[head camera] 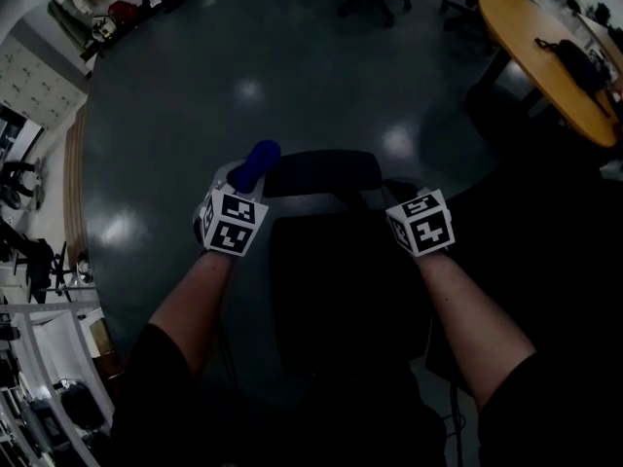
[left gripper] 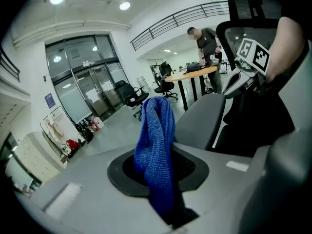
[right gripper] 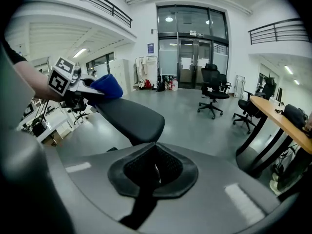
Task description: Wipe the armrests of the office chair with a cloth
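Observation:
A black office chair (head camera: pixel 341 290) stands right below me, very dark in the head view. One long black pad of it, by its look an armrest (head camera: pixel 321 171), lies between my two grippers. My left gripper (head camera: pixel 248 175) is at the pad's left end, shut on a blue knitted cloth (head camera: pixel 258 159). In the left gripper view the cloth (left gripper: pixel 156 145) rises in a fold from the shut jaws, beside the pad (left gripper: pixel 202 118). My right gripper (head camera: pixel 401 195) hovers near the pad's right end, shut and holding nothing. Its own view shows the pad (right gripper: pixel 129 118) and the cloth (right gripper: pixel 108 87).
A round wooden table (head camera: pixel 545 56) with a black bag (head camera: pixel 574 61) stands at the back right, and a person (left gripper: pixel 207 48) stands at it. Other office chairs (right gripper: pixel 212 89) are on the grey floor. Glass doors (right gripper: pixel 190 48) are far ahead. Shelves and clutter (head camera: pixel 39 261) line the left.

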`<state>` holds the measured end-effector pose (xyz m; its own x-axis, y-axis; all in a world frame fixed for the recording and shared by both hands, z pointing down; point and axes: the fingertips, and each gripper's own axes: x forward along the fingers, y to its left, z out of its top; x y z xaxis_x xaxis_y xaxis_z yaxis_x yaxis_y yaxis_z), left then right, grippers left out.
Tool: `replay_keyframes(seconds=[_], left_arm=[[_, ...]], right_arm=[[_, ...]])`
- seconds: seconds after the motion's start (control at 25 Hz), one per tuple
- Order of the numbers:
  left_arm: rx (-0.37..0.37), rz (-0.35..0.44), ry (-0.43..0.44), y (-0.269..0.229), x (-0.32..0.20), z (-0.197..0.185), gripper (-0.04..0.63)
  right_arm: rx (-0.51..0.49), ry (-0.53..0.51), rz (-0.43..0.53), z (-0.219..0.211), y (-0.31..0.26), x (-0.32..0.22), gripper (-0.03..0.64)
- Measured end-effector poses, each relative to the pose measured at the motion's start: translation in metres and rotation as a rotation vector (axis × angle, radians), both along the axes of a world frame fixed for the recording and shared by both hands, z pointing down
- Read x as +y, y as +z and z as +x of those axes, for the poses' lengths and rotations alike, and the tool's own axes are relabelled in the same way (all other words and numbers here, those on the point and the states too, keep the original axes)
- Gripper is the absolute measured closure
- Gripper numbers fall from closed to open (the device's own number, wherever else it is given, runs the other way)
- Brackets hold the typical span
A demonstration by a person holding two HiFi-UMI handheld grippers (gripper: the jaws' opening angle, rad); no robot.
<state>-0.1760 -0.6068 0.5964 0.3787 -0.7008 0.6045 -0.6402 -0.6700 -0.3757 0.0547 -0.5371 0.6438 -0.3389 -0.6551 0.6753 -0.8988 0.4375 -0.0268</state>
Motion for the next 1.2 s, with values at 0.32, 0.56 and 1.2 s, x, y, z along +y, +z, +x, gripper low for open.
replay_keyframes(seconds=[0.32, 0.56, 1.2], left_arm=[[-0.075, 0.034, 0.056, -0.002, -0.010, 0.016, 0.508], [-0.142, 0.061, 0.114, -0.003, -0.017, 0.039, 0.508], [-0.183, 0.092, 0.329, -0.002, -0.005, 0.158, 0.508]], right_arm=[[0.043, -0.013, 0.020, -0.002, -0.001, 0.000, 0.617], [0.044, -0.017, 0.013, -0.004, -0.005, 0.002, 0.617], [0.035, -0.038, 0.011, 0.002, -0.007, -0.001, 0.615]])
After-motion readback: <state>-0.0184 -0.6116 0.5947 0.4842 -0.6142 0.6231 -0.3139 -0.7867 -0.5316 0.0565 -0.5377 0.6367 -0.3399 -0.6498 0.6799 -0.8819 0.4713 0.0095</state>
